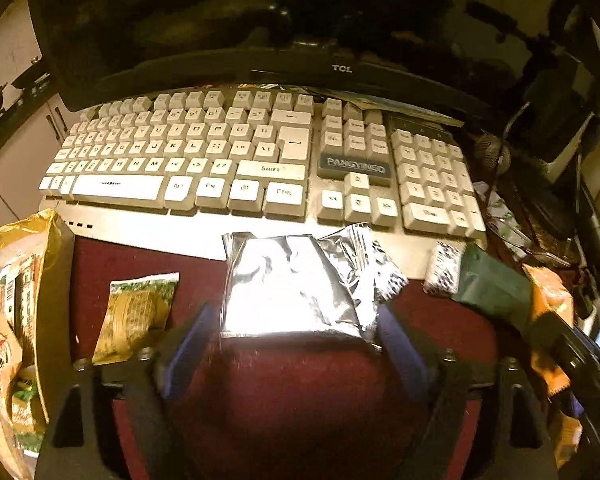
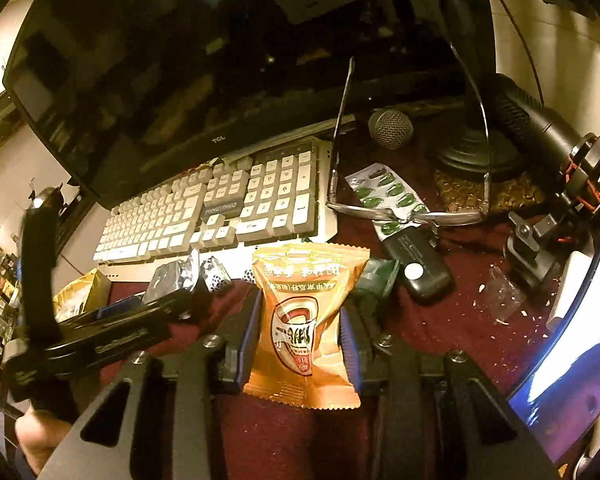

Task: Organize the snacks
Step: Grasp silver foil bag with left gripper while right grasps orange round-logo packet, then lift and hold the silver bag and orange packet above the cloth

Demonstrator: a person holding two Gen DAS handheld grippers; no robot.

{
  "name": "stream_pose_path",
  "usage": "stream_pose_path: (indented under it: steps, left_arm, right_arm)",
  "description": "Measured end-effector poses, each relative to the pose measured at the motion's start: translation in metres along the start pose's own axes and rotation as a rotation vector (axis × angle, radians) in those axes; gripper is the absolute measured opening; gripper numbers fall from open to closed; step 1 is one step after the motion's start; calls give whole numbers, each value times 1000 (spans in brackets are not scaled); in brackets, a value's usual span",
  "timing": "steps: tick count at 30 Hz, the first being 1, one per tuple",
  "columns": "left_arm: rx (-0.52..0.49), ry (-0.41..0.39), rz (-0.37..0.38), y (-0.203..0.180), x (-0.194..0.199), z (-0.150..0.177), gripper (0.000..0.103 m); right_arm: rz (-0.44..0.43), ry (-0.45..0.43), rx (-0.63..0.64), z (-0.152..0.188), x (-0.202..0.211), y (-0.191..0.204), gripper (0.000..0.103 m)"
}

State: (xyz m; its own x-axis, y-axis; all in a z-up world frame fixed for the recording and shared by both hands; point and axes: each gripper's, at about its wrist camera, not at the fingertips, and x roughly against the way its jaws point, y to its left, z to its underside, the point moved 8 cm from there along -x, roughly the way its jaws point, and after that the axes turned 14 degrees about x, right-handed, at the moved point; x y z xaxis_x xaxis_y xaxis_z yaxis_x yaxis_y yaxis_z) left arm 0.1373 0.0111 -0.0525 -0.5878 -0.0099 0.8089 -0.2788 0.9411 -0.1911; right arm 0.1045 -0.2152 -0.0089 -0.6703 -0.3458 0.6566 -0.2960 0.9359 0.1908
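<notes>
A crumpled silver foil packet (image 1: pixel 291 292) lies on the dark red cloth in front of the keyboard. My left gripper (image 1: pixel 295 314) is open, with a blue-padded finger on each side of the packet's near end and neither pad pressing it. In the right wrist view the right gripper (image 2: pixel 302 306) is shut on an orange snack packet (image 2: pixel 308 320), which stands upright between the pads. That view also shows the left gripper (image 2: pixel 111 320) and the silver packet (image 2: pixel 171 276) at the left. A green-and-yellow snack packet (image 1: pixel 135 316) lies left of the silver one.
An open gold bag (image 1: pixel 39 248) holding several snacks stands at the far left. A white keyboard (image 1: pixel 219 152) and a TCL monitor (image 1: pixel 342 68) lie behind. A black-and-white packet (image 1: pixel 444 268) and a green one (image 1: pixel 492 288) lie to the right. Glasses (image 2: pixel 412 212), a pill blister (image 2: pixel 392 196), a black remote (image 2: pixel 420 268) and a microphone (image 2: pixel 392 128) crowd the right.
</notes>
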Motion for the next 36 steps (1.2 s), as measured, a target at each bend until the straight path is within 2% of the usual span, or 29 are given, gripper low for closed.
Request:
stream_pose_path:
  steps: [4, 6, 10, 14, 17, 21, 25, 36]
  left_arm:
    - [17, 3, 4, 2, -12, -3, 89]
    - [14, 13, 10, 3, -17, -2, 82]
    - [14, -28, 12, 5, -11, -1, 74]
    - [22, -52, 21, 7, -2, 0, 73]
    - [23, -119, 19, 14, 20, 0, 73]
    - [23, -205, 57, 12, 44, -4, 73]
    - [14, -261, 77, 8, 59, -9, 73]
    - [4, -321, 110, 1, 75, -12, 73]
  right_arm:
    - [-19, 6, 10, 1, -1, 5, 35]
    - [-20, 11, 18, 2, -2, 7, 35]
    - [-36, 20, 31, 3, -4, 11, 35]
    - [-40, 18, 48, 2, -4, 16, 35]
    - [-43, 14, 56, 2, -3, 18, 35]
    - [-47, 14, 69, 2, -3, 21, 35]
    - [-59, 10, 85, 1, -3, 26, 35]
    - [-73, -7, 115, -2, 0, 34, 35]
